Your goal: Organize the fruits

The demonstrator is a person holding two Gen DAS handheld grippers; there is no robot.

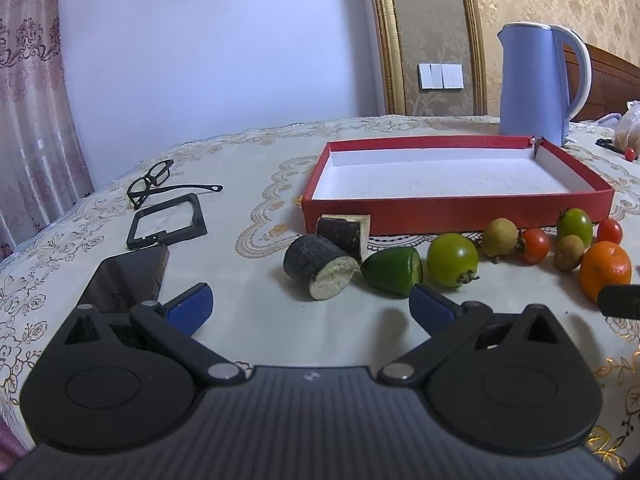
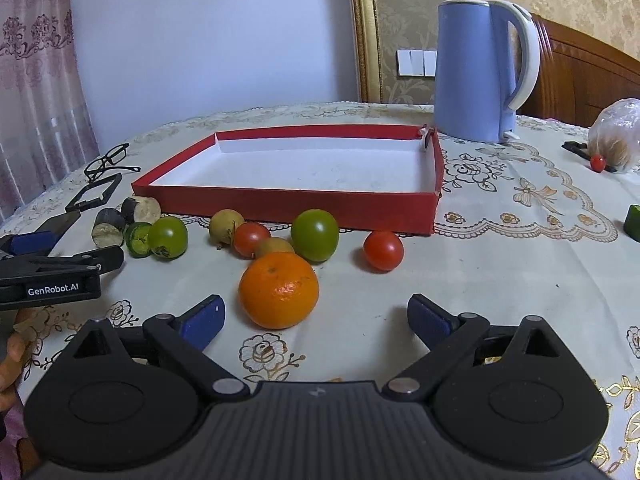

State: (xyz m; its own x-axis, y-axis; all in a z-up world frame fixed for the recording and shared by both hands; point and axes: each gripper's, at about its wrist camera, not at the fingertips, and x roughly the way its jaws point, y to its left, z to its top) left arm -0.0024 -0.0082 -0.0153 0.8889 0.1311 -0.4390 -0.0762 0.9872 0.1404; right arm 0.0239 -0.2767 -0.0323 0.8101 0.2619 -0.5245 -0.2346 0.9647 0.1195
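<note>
Fruits (image 2: 279,289) beside red tray's near wall (image 2: 288,203), both tools (image 1: 311,307) (image 2: 316,316) spread wide, holding nothing.

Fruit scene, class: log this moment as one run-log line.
left hand-held gripper: open, empty | right hand-held gripper: open, facing orange | red box: no fruit inside | fruits: on tablecloth

Home bedrm: headboard (image 2: 592,76), curtains (image 1: 28,100)

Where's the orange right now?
The orange sits on the tablecloth just ahead of the open right gripper, nearer than the red box, touching nothing red.
</note>
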